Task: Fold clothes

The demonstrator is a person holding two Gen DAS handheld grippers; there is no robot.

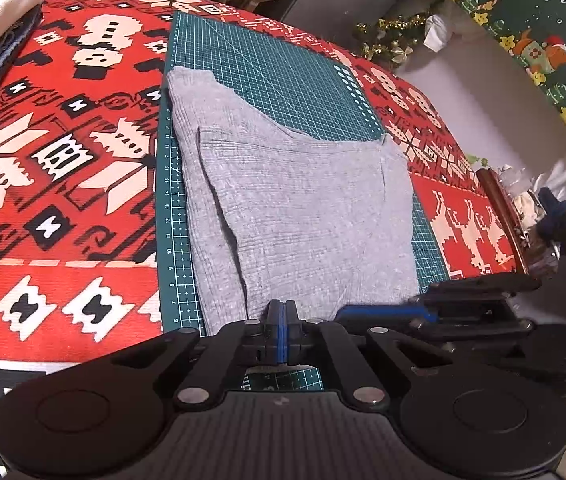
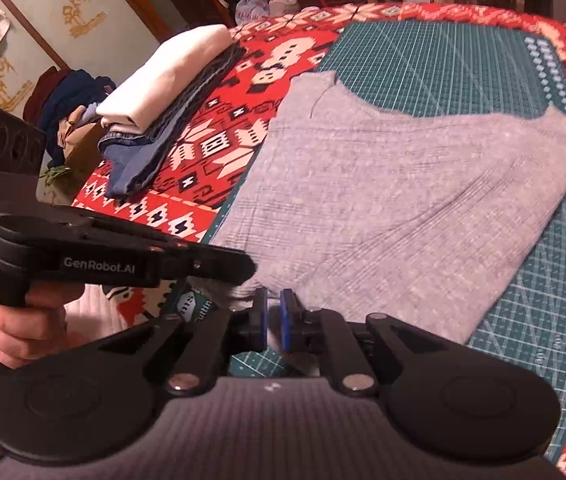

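Now the grey garment (image 1: pixel 303 216) lies partly folded on the green cutting mat (image 1: pixel 283 76), its long axis running away from both grippers. Both sit at its near hem: the left gripper (image 1: pixel 282 320) with fingers pressed together, the right gripper (image 2: pixel 273 312) with fingers slightly apart astride the hem, equally near.

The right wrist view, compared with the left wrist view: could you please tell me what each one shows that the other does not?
Only the right wrist view shows the hand holding the left gripper, and the right gripper slightly open over the cloth edge. Only the left wrist view shows the left gripper's pads pressed shut, plus tinsel beyond the table. Both show the grey garment on the green cutting mat and the folded stack.
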